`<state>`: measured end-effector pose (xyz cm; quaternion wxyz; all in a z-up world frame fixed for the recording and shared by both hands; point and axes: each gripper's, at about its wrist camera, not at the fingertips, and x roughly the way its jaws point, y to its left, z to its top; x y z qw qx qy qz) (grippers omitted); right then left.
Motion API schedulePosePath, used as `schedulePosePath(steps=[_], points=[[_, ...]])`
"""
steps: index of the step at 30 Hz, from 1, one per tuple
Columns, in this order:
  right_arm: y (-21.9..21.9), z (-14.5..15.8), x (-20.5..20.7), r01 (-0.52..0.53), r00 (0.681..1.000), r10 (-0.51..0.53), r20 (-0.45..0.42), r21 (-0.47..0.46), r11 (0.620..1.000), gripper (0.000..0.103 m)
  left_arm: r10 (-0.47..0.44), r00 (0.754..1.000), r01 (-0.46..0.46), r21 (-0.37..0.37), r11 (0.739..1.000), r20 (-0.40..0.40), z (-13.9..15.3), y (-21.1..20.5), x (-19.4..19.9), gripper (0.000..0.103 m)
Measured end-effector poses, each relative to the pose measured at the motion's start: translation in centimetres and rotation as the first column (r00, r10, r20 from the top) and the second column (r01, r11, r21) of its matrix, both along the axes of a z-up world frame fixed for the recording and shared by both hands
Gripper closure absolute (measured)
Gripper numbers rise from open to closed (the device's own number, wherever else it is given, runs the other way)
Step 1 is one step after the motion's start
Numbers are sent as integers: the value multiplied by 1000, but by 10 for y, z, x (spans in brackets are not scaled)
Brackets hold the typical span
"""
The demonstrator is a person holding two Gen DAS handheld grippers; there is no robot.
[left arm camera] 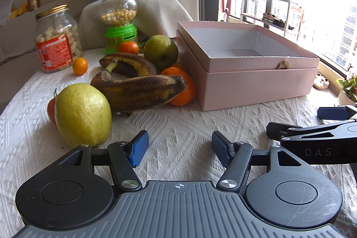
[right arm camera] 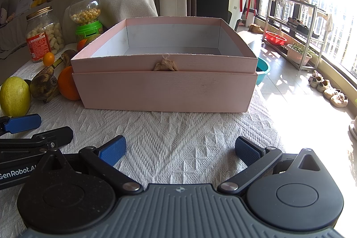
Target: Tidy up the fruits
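Pears (left arm camera: 83, 114): two; bananas (left arm camera: 138, 90): two

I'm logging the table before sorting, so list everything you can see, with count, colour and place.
Pears: 2; yellow nearest left, green behind the bananas.
Bananas: 2, brown-spotted, centre of the pile.
Oranges: at least 4, orange; one against the box, small one by the jar.
Box: 1, pink, open, empty, right of the fruit.
Peanut jar: 1, clear, gold lid, back left.
Candy dispenser: 1, green, behind the fruit.
Tablecloth: white.
Left gripper: open.
Right gripper: open.
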<state>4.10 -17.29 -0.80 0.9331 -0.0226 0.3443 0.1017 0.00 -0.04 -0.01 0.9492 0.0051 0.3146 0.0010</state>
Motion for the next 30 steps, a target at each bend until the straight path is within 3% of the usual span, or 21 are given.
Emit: schedulePosePath(steps=[26, 30], points=[[0, 0, 0, -1, 1000, 1, 0, 3, 1000, 0, 0, 1000, 0, -1, 1000, 0, 0, 0, 0, 34], [-4, 9, 4, -25, 996, 26, -82, 13, 1000, 0, -18, 1000, 18, 0, 1000, 0, 1, 1, 2, 35]])
